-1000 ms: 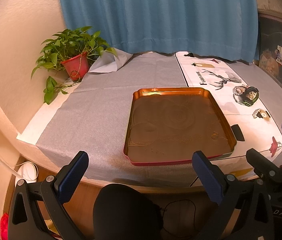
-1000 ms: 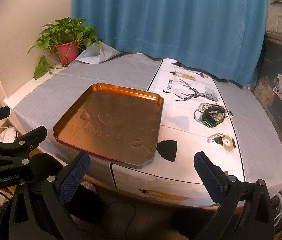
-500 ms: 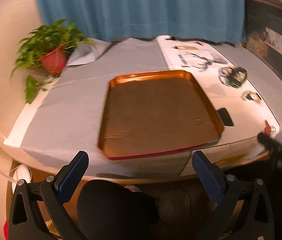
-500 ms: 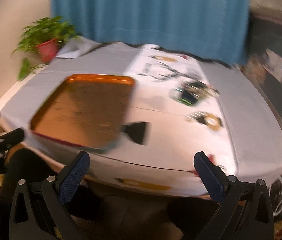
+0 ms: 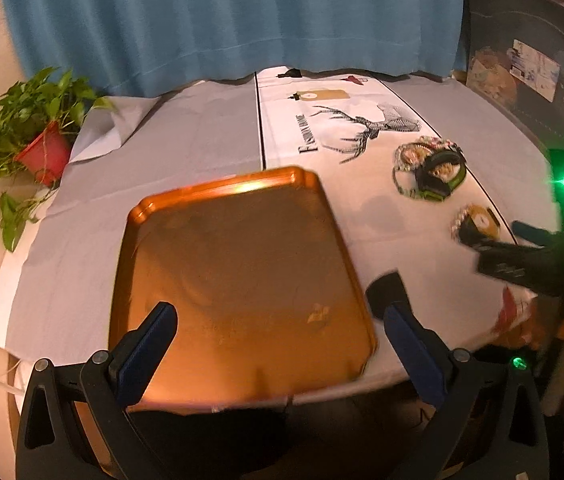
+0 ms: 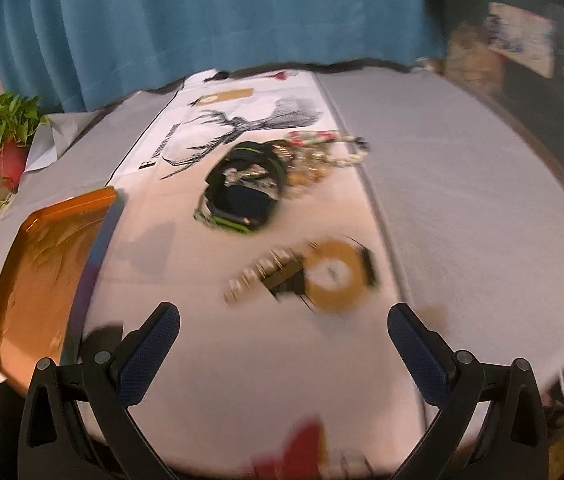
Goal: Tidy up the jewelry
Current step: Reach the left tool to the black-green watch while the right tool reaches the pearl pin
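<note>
- Left wrist view looks forward and down over the orange tray (image 5: 241,276), close.
- Right wrist view faces the jewelry pile (image 6: 265,184), close.
- Both show tray, jewelry, curtain (image 5: 233,20).

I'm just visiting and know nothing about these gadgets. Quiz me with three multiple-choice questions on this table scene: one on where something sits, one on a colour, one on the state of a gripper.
1. Where is the jewelry pile?
A. In the tray
B. On the white printed cloth
C. In the plant pot

2. What colour is the tray?
A. Orange
B. Green
C. White

3. How is the right gripper?
A. Shut on a bracelet
B. Shut on nothing
C. Open, holding nothing

Answers:
1 B, the pile lies on the cloth beside the deer print, right of the tray.
2 A, its rim and floor glow orange.
3 C, its fingers stand wide apart with only cloth between them.
</note>
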A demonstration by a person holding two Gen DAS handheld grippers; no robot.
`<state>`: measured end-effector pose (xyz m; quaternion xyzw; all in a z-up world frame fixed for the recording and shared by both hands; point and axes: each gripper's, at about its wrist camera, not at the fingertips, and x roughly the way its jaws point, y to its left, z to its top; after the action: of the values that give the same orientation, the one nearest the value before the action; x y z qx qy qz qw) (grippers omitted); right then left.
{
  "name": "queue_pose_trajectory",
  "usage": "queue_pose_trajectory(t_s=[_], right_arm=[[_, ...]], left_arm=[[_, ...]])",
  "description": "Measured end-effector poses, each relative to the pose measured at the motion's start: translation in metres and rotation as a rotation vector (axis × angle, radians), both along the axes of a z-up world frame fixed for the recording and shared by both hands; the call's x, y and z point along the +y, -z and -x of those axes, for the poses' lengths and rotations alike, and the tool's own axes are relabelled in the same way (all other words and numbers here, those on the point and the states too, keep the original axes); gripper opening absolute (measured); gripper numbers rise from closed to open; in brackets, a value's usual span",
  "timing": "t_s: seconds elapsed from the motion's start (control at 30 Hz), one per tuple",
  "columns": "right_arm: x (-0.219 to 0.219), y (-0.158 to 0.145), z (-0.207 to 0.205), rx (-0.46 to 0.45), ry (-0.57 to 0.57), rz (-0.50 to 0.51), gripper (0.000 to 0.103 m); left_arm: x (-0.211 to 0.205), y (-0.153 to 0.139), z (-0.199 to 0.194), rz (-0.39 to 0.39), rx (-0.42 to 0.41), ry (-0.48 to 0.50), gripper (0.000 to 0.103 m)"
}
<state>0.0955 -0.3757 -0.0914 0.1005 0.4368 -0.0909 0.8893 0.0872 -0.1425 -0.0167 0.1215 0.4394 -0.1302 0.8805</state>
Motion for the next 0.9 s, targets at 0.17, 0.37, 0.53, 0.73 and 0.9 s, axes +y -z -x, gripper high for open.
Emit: queue_pose_trajectory(t_s=[0.17, 0.37, 0.53, 0.73, 0.9], right_arm=[[-0.012, 0.020, -0.017, 0.034, -0.010, 0.116, 0.103], [-0.095, 0.024, 0.001, 0.022, 0.078, 0.098, 0.103], [-0.127, 0.024, -0.002, 0.031, 0.001, 0.094, 0.103], [-0.116, 0.023, -0.019, 0.017, -0.160, 0.097, 0.103], [-0.105, 0.025, -0.038, 0.004, -0.260, 0.098, 0.103]], left_arm=[[-0.035, -0.001, -0.030, 0.004, 0.006, 0.030, 0.103], [-0.106, 0.011, -0.069, 0.042, 0.015, 0.127, 0.103], [-0.164, 0.036, -0.095, 0.023, 0.074, 0.233, 0.103], [-0.192, 0.051, -0.107, -0.005, 0.100, 0.309, 0.103], [-0.204, 0.058, -0.115, -0.054, 0.087, 0.350, 0.103]])
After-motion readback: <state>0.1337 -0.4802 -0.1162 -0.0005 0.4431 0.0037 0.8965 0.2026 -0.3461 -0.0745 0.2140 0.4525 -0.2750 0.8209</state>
